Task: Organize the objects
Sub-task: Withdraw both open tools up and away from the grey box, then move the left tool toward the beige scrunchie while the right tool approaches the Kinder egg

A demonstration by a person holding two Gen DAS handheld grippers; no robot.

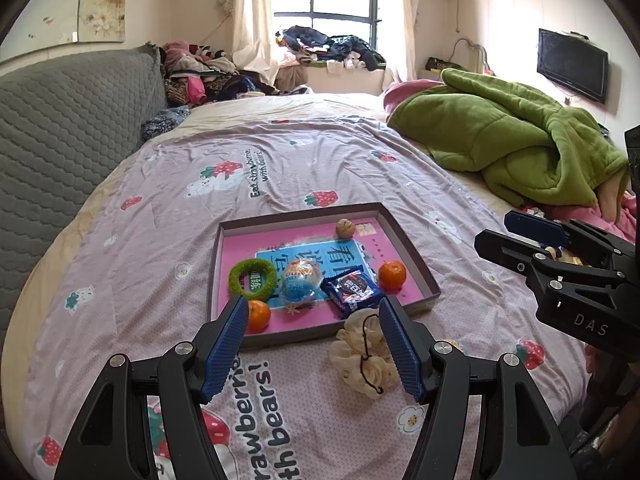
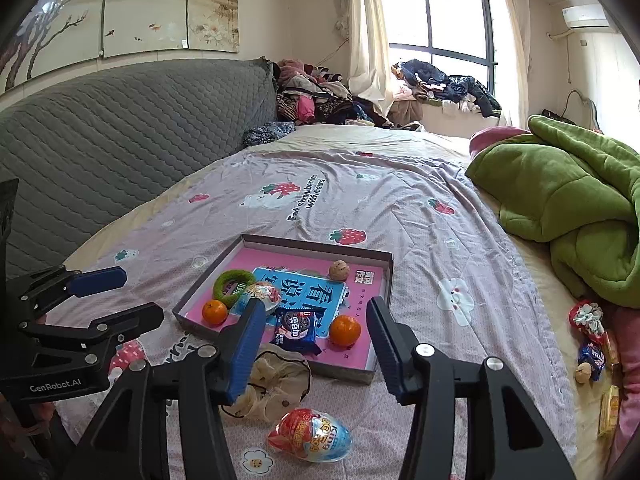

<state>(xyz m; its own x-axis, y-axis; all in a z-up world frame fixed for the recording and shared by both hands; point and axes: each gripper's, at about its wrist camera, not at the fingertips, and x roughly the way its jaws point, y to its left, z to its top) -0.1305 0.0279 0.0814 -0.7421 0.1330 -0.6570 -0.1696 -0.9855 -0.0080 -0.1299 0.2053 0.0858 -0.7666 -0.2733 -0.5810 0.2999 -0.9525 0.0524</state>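
Observation:
A shallow grey box [image 1: 416,256] [image 2: 280,241] with a pink floor lies on the bedsheet. Inside it are a green ring [image 1: 253,278], a wrapped toy egg [image 1: 300,280], a blue cookie packet [image 1: 352,290] [image 2: 298,330], two oranges [image 1: 392,275] [image 1: 258,314] and a walnut [image 1: 345,228]. A cream scrunchie [image 1: 360,356] [image 2: 276,384] rests on the sheet against the box's near edge. A second toy egg [image 2: 310,434] lies closer, below my right gripper [image 2: 315,303]. Both my left gripper [image 1: 313,302] and the right one hover open over the near edge, holding nothing.
A crumpled green blanket [image 1: 500,140] [image 2: 580,200] fills the bed's right side. Loose snacks and a walnut [image 2: 592,352] lie by the right edge. The grey quilted headboard [image 1: 60,140] runs along the left, with piled clothes [image 1: 200,76] behind.

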